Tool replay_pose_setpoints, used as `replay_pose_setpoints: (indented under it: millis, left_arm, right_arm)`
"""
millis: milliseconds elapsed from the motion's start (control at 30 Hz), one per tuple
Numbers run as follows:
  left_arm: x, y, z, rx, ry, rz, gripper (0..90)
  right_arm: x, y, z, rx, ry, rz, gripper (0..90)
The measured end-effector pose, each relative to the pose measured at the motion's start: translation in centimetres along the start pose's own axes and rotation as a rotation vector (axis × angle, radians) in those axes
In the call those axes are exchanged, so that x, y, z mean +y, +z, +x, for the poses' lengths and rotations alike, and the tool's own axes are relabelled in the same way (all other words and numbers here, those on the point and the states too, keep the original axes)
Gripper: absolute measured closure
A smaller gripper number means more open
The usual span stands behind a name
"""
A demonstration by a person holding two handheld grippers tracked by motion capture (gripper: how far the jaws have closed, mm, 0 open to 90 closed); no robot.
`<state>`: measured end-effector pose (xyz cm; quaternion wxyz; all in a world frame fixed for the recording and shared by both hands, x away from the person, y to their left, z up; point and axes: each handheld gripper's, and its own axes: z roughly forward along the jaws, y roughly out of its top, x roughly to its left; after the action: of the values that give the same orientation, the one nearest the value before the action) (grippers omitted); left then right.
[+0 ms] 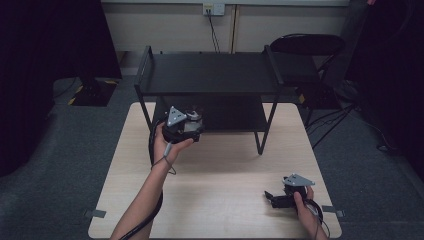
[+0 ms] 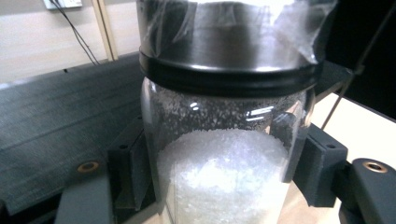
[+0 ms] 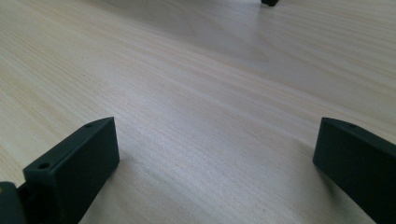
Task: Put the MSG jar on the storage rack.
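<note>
A glass jar partly full of white grains, with a steel lid and clear film over the top, sits between the jaws of my left gripper, which press on its sides. In the high view my left gripper holds the jar in the air at the front of the black shelf rack, near its lower tier. My right gripper rests low over the wooden table at the front right. Its jaws stand wide apart in the right gripper view, with bare table between them.
The black two-tier rack stands at the back of the table, its front legs coming down onto the top. A black chair stands behind on the right and a dark stand on the left. Cables trail from both grippers.
</note>
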<state>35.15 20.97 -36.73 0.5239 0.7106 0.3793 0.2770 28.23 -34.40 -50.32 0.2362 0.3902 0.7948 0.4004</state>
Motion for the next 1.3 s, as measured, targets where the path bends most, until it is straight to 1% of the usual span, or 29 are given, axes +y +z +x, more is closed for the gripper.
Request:
replay_pose_setpoints:
  millis: [33, 100, 133, 167, 200, 267, 300, 333, 433, 467, 633, 700, 733, 867, 933, 967, 1000, 1067, 1100, 1300]
  left_arm:
    - [0.1, 0.0, 0.1, 0.001, -0.001, -0.003, 31.8]
    - [0.4, 0.2, 0.0, 0.020, 0.001, -0.010, 31.9]
    - [0.5, 0.3, 0.1, 0.026, -0.003, -0.010, 31.9]
    - [0.5, 0.6, 0.1, 0.042, -0.014, -0.020, 31.8]
    - [0.5, 0.6, 0.1, 0.042, -0.014, -0.020, 31.8]
    - [0.5, 0.9, 0.0, 0.059, -0.023, -0.028, 31.9]
    - [0.6, 1.1, 0.0, 0.067, -0.017, -0.028, 31.8]
    - [0.5, 1.2, 0.0, 0.074, -0.030, -0.037, 31.8]
    - [0.4, 1.7, -0.1, 0.091, -0.032, -0.039, 31.8]
    - [0.3, 2.0, -0.1, 0.094, -0.050, -0.046, 31.8]
    - [-0.1, 2.6, -0.2, 0.114, -0.056, -0.042, 31.8]
    - [-0.1, 2.7, -0.2, 0.116, -0.059, -0.039, 31.8]
    - [-0.3, 2.8, -0.2, 0.120, -0.062, -0.044, 31.8]
    - [-0.7, 3.0, -0.1, 0.121, -0.047, -0.060, 31.7]
    - [-0.9, 3.0, 0.0, 0.128, -0.056, -0.065, 31.7]
    - [-1.0, 3.1, 0.0, 0.128, -0.046, -0.070, 31.7]
    - [-1.0, 3.2, 0.0, 0.132, -0.055, -0.074, 31.7]
    - [-1.1, 3.2, 0.0, 0.132, -0.053, -0.075, 31.6]
    - [-1.0, 3.3, 0.0, 0.132, -0.046, -0.073, 31.6]
    - [-1.2, 3.0, 0.1, 0.124, -0.054, -0.073, 31.6]
  right_arm:
    - [0.0, 0.0, 0.0, 0.000, -0.001, 0.000, 0.0]
    - [0.0, 0.0, 0.0, 0.000, 0.000, 0.000, 0.0]
    - [0.0, 0.0, 0.0, 0.000, 0.000, 0.000, 0.0]
    - [0.0, 0.0, 0.0, 0.001, 0.000, 0.000, 0.0]
    - [0.0, 0.0, 0.0, 0.001, -0.001, 0.000, 0.0]
    - [0.0, 0.0, 0.0, 0.001, -0.001, 0.000, 0.0]
    - [0.0, 0.0, 0.0, 0.001, -0.002, 0.000, 0.0]
    - [0.0, 0.0, -0.1, 0.003, -0.002, 0.000, 0.0]
    - [0.0, 0.0, -0.1, 0.004, -0.003, 0.001, 0.0]
    - [0.0, 0.0, -0.1, 0.004, -0.003, 0.001, 0.0]
    - [0.0, 0.0, -0.2, 0.007, -0.004, 0.002, 0.0]
    - [0.0, 0.0, -0.2, 0.007, -0.006, 0.001, 0.0]
    - [0.0, 0.0, -0.2, 0.007, -0.005, 0.001, 0.0]
    - [0.0, 0.0, -0.2, 0.007, -0.005, 0.001, 0.0]
    - [0.0, 0.0, -0.2, 0.007, -0.004, 0.002, 0.0]
    - [0.0, 0.0, -0.2, 0.007, -0.005, 0.001, 0.0]
    - [0.0, 0.0, -0.2, 0.007, -0.004, 0.002, 0.0]
    - [0.0, 0.0, -0.2, 0.007, -0.005, 0.001, 0.0]
    - [0.0, 0.0, -0.2, 0.007, -0.004, 0.002, 0.0]
    - [0.0, 0.0, -0.2, 0.007, -0.003, 0.002, 0.0]
